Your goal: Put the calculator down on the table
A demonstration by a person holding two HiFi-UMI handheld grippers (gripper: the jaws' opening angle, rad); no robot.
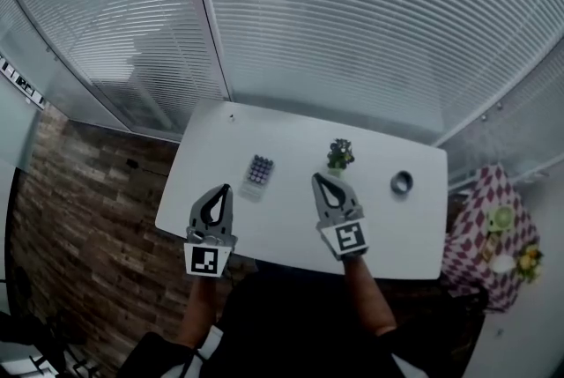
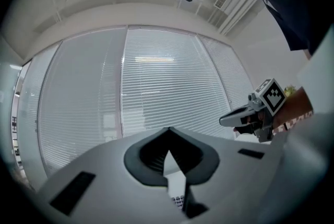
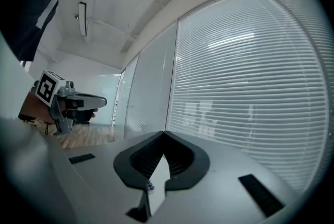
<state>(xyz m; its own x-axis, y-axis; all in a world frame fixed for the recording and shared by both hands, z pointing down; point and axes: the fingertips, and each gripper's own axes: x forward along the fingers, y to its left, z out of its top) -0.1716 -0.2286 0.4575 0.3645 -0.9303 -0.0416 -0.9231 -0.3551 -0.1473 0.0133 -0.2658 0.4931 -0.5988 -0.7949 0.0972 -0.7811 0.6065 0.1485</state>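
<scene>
Head view, looking steeply down. We see a white table point(image 1: 414, 235) set before a wall of slatted blinds point(image 1: 352, 15), with brick-patterned floor point(image 1: 79, 209) to its left and a red-and-white checked cloth point(image 1: 476, 231) to its right.

The calculator point(image 1: 258, 171) lies flat on the tabletop, keys upward, touched by neither tool. It sits beyond the near edge and between the two grippers, closer to the left one. A small potted plant point(image 1: 339, 154) stands upright to its right, and a grey ring point(image 1: 402, 182) lies farther right (we cannot tell what it is at this size).

The left gripper point(image 1: 226, 189) is held over the table's near left edge, just short of the calculator, with its marker cube point(image 1: 204, 260) toward the person. The right gripper point(image 1: 315, 178) is held near the middle of the near edge, its tips just short of the plant.

Left gripper view. We find the two jaws brought fully together, tips meeting, with nothing clamped between them. A sliver of calculator keys shows below, through the gap behind the tips. The right gripper appears at the right edge, also pointing toward the blinds.

Right gripper view. Here too the jaws meet at their tips and carry nothing. The left gripper shows at the left, level with it and well apart.
</scene>
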